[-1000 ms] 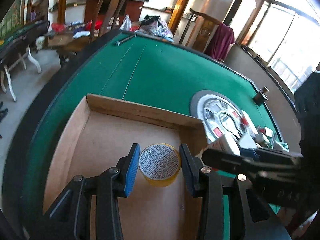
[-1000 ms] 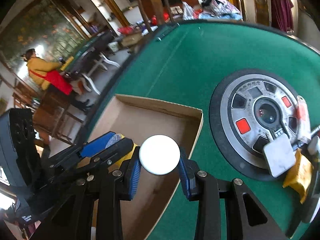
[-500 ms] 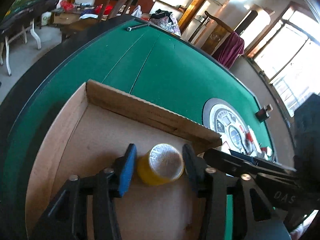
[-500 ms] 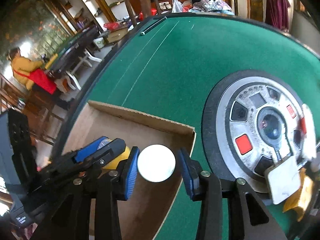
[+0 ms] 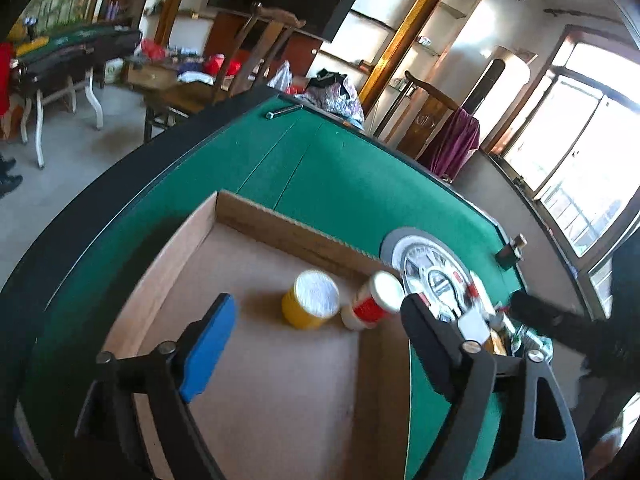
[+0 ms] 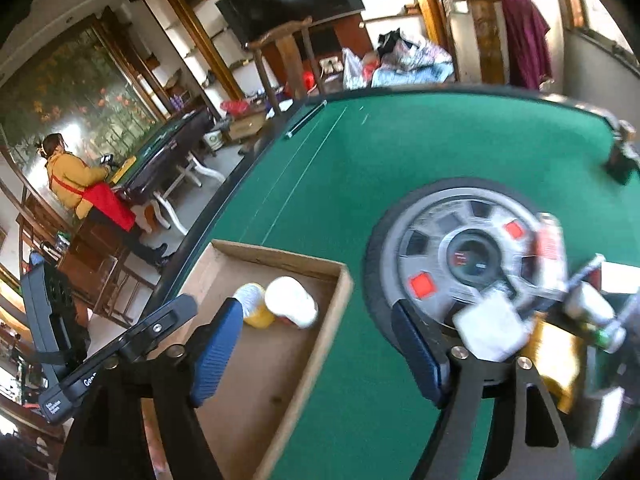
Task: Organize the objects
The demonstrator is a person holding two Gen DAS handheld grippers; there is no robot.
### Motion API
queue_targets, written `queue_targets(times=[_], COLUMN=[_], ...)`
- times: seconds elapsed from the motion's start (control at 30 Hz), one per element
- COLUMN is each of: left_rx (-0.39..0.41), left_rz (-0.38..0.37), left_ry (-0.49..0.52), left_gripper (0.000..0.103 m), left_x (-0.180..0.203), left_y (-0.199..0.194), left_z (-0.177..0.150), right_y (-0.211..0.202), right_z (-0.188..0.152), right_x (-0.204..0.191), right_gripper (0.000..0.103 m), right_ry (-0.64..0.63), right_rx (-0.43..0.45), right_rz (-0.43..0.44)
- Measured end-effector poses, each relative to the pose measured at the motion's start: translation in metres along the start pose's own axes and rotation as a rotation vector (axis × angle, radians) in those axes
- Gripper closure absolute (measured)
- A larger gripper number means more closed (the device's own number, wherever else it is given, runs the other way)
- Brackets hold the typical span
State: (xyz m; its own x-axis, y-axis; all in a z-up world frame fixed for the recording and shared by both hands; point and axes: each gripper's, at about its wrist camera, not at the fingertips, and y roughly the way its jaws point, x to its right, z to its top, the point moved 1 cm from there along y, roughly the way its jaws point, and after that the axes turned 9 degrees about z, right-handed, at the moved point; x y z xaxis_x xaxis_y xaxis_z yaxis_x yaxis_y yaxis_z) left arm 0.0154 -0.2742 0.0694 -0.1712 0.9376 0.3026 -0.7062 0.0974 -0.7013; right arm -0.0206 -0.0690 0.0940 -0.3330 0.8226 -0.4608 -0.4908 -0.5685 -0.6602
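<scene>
Both grippers have let go since a second ago: the yellow jar [image 5: 310, 300] that sat between the left fingers and the white-capped bottle [image 5: 374, 300] that the right fingers pinched now rest in the cardboard box [image 5: 280, 228], and both pairs of fingers have pulled back and spread.

From the left wrist view, the left gripper [image 5: 316, 340] is wide open and holds nothing. The yellow jar stands upright on the box floor, ahead of the gap between the fingers and apart from both. The bottle, with a red label and white cap, leans in the box's far right corner, just beside the jar and seemingly touching it; its cap lies close ahead of the right-hand black finger [image 5: 424, 328], though whether they touch is unclear. The blue-padded finger [image 5: 208, 344] is well to the left of the jar.

From the right wrist view, the right gripper [image 6: 316, 344] is also spread and empty. Jar [image 6: 252, 300] and bottle [image 6: 292, 302] sit side by side in the far part of the box [image 6: 320, 344], ahead of the blue-padded finger [image 6: 216, 348] and clear of it. The box rests on the green felt table [image 6: 400, 152]. To its right is a round grey dial panel [image 6: 468, 256] set in the felt, and over its near right edge lies a blurred heap of small items, among them a white packet [image 6: 490, 328] and a gold pouch [image 6: 560, 364].
</scene>
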Motion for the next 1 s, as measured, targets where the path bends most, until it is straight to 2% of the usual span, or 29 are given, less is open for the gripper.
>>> queue_targets(times=[0.07, 0.17, 0.23, 0.3, 0.37, 0.47, 0.57, 0.63, 0.77, 0.8, 0.83, 0.87, 0.9, 0.93, 1.0], left_rx=[-0.021, -0.096, -0.107, -0.108, -0.115, -0.114, -0.073, -0.029, 0.095, 0.12, 0.134, 0.137, 0.14, 0.145, 0.153], left_rz=[0.013, 0.043, 0.081, 0.077, 0.078, 0.073, 0.067, 0.017, -0.021, -0.022, -0.026, -0.031, -0.04, -0.045, -0.049], left_ry=[0.021, 0.058, 0.09, 0.101, 0.114, 0.126, 0.107, 0.116, 0.242, 0.279, 0.309, 0.325, 0.346, 0.361, 0.389], left_gripper=[0.017, 0.017, 0.017, 0.017, 0.017, 0.017, 0.017, 0.017, 0.016, 0.011, 0.005, 0.004, 0.004, 0.004, 0.004], left_x=[0.009, 0.016, 0.022, 0.027, 0.032, 0.036, 0.041, 0.058, 0.114, 0.131, 0.148, 0.159, 0.173, 0.182, 0.198], left_y=[0.004, 0.016, 0.018, 0.015, 0.013, 0.007, -0.017, -0.046, -0.111, -0.124, -0.132, -0.134, -0.135, -0.133, -0.121], left_z=[-0.011, -0.026, -0.033, -0.035, -0.038, -0.042, -0.032, -0.015, 0.031, 0.041, 0.05, 0.055, 0.059, 0.06, 0.05], right_y=[-0.02, -0.059, -0.088, -0.126, -0.162, -0.237, -0.31, -0.353, -0.437, -0.455, -0.468, -0.477, -0.482, -0.479, -0.456], right_z=[-0.006, -0.011, -0.012, -0.008, 0.001, 0.034, 0.07, 0.091, 0.145, 0.158, 0.165, 0.17, 0.174, 0.174, 0.165], right_x=[0.007, 0.02, 0.023, 0.026, 0.024, 0.012, -0.01, -0.027, -0.064, -0.071, -0.075, -0.075, -0.07, -0.061, -0.029], right_gripper=[0.021, 0.021, 0.021, 0.021, 0.021, 0.021, 0.018, 0.015, 0.007, 0.0, 0.0, 0.0, 0.0, 0.0, 0.0], right_ry=[-0.001, -0.01, -0.032, -0.078, -0.133, -0.215, -0.281, -0.316, -0.365, -0.379, -0.386, -0.389, -0.367, -0.317, -0.186], right_rx=[0.011, 0.026, 0.046, 0.074, 0.1, 0.183, 0.27, 0.333, 0.522, 0.589, 0.639, 0.676, 0.676, 0.649, 0.545], right_rz=[-0.008, -0.036, -0.075, -0.145, -0.243, -0.405, -0.563, -0.642, -0.914, -0.996, -1.049, -1.053, -0.995, -0.927, -0.735])
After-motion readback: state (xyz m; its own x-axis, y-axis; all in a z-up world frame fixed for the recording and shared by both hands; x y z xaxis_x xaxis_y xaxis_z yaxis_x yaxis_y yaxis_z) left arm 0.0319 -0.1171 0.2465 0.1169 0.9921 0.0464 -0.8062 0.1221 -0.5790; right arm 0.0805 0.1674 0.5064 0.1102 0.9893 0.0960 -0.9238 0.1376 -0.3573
